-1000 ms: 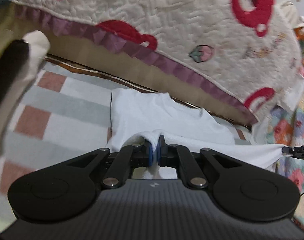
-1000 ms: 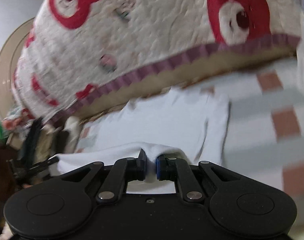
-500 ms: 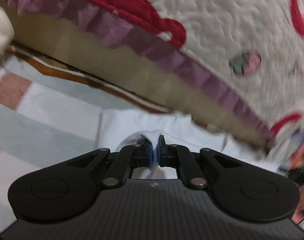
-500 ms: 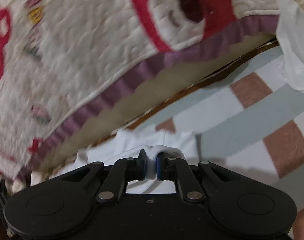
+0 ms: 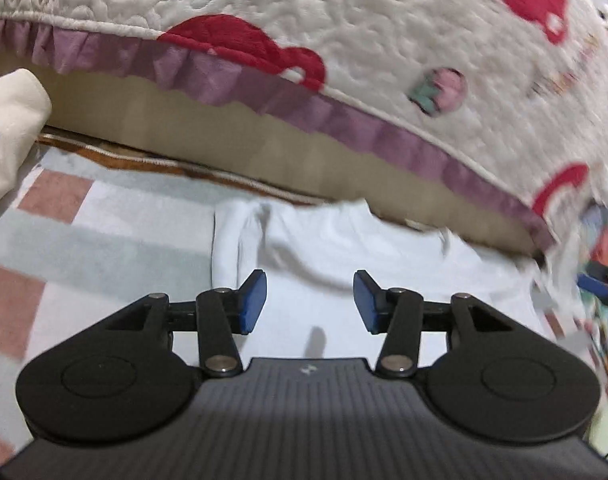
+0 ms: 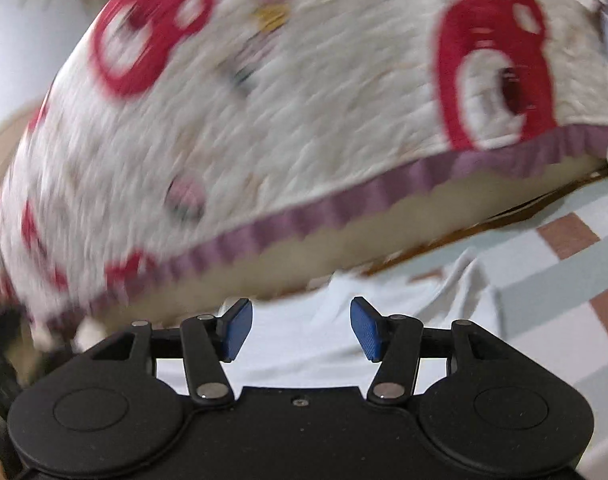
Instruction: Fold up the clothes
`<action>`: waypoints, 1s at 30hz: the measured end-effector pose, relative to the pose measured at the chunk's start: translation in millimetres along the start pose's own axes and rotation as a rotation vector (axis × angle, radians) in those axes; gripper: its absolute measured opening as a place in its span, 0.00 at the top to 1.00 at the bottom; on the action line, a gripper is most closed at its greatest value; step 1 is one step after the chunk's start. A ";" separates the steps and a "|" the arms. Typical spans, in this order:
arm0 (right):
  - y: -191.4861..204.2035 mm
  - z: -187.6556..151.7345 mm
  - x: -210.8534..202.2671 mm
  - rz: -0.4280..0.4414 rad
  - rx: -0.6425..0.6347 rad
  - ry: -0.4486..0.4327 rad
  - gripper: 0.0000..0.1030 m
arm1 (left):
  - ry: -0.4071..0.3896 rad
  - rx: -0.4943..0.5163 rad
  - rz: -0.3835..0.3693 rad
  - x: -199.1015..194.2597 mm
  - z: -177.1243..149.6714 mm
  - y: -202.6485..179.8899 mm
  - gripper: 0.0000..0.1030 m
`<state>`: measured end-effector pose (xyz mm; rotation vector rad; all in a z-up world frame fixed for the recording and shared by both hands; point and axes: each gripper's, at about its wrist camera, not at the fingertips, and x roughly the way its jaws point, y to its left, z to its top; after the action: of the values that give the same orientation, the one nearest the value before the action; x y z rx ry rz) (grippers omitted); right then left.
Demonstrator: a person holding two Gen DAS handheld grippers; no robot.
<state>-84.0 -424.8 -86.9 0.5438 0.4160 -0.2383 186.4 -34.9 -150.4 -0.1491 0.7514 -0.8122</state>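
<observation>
Surface: checked blanket [image 5: 103, 232] under my white garment [image 5: 344, 248], beside a quilted bed cover [image 5: 344, 40].
Left view only: cream cloth [image 5: 11, 120].
Jaws: my left gripper [image 5: 310, 300] and right gripper [image 6: 301, 328] just opened, released, gripping nothing.

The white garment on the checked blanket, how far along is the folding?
Done: one fold looks laid. The white cotton garment lies doubled and fairly flat on the pink, grey and white checked blanket. In hand: nothing. The left gripper and right gripper have just been opening, with no cloth between the blue pads. Left: probably further folds; the final shape isn't visible yet.
</observation>
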 end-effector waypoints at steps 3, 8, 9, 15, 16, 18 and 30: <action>46.0 -40.2 -3.2 -0.036 -0.006 0.048 0.40 | 0.021 0.059 0.025 -19.8 -24.9 3.6 0.49; 105.5 -104.2 -4.7 -0.105 -0.022 0.184 0.36 | 0.075 0.028 0.055 -17.2 -31.7 14.2 0.51; 116.4 -111.5 -4.0 -0.115 -0.067 0.219 0.36 | 0.061 0.064 0.058 -19.9 -28.8 8.6 0.50; 184.9 -125.3 -28.7 -0.100 -0.337 0.333 0.36 | 0.067 0.129 0.067 -33.8 -34.1 -7.5 0.52; 196.0 -124.8 -35.8 -0.090 -0.371 0.332 0.36 | 0.068 0.134 0.067 -34.9 -33.6 -8.9 0.52; 214.5 -121.2 -48.0 -0.078 -0.424 0.322 0.36 | 0.065 0.145 0.074 -38.2 -31.6 -11.8 0.52; 280.3 -71.4 -70.9 -0.090 -0.609 0.073 0.38 | -0.017 0.013 0.115 -76.3 -26.9 -0.6 0.47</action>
<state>-78.4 -145.1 15.2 -0.0647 0.5562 -0.1658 134.1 22.6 -127.9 -0.1002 0.7321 -0.7052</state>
